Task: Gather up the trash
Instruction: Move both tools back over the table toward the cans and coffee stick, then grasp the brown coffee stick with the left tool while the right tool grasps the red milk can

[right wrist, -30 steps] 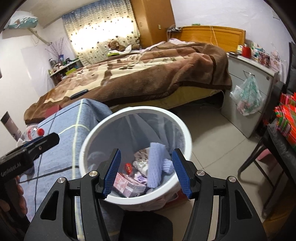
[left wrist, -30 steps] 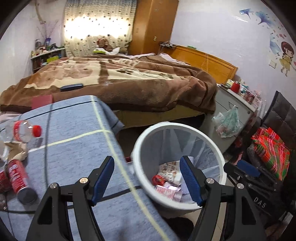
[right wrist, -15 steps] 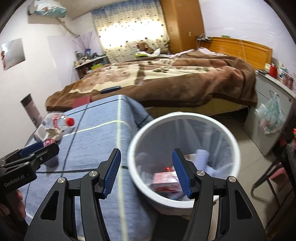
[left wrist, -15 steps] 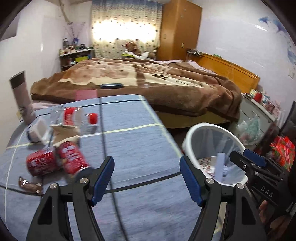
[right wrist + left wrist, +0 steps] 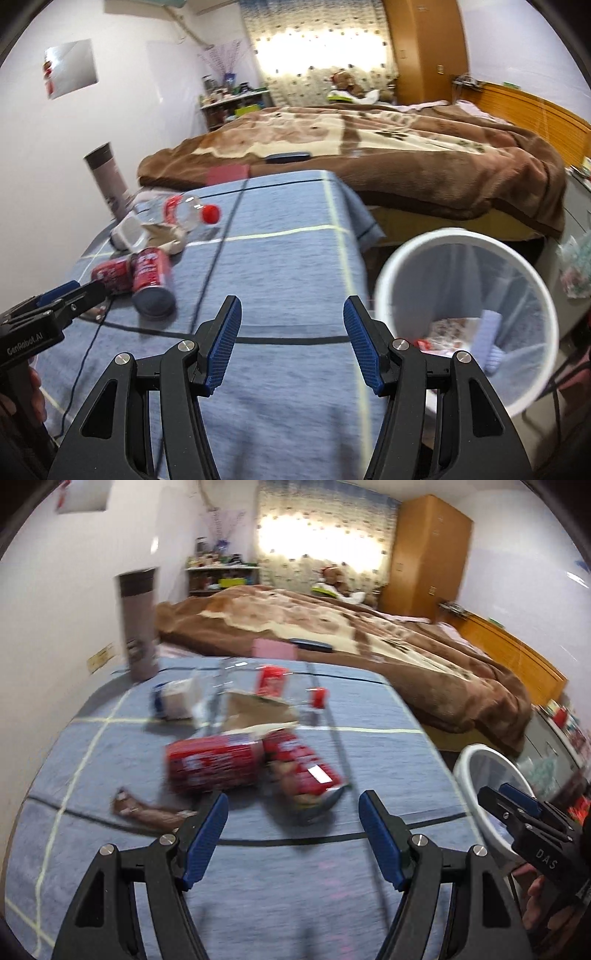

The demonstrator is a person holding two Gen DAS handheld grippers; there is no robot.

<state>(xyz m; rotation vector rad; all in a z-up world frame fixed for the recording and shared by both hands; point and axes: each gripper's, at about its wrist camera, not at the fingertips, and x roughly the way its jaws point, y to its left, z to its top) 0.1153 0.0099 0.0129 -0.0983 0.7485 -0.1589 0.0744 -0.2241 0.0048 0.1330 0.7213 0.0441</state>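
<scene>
Two red cans lie on the blue-clothed table: one (image 5: 210, 766) on its side, another (image 5: 306, 775) just ahead of my open, empty left gripper (image 5: 291, 823). Behind them lie torn brown paper (image 5: 255, 710), a clear bottle with a red cap (image 5: 184, 212) and a white box (image 5: 173, 699). A brown wrapper (image 5: 147, 810) lies at the left. My right gripper (image 5: 291, 339) is open and empty above the table near its right edge. The white trash bin (image 5: 469, 317), holding several pieces of trash, stands off the table to the right.
A tall grey tumbler (image 5: 138, 624) stands at the table's far left corner. A black cable (image 5: 218, 251) runs across the cloth. A bed with a brown blanket (image 5: 369, 147) lies beyond the table. A cabinet with a hanging plastic bag (image 5: 576, 266) is right of the bin.
Both grippers have swung left from the bin toward the table. The cans and other trash now lie just ahead of the left gripper. Both stay open and empty.
</scene>
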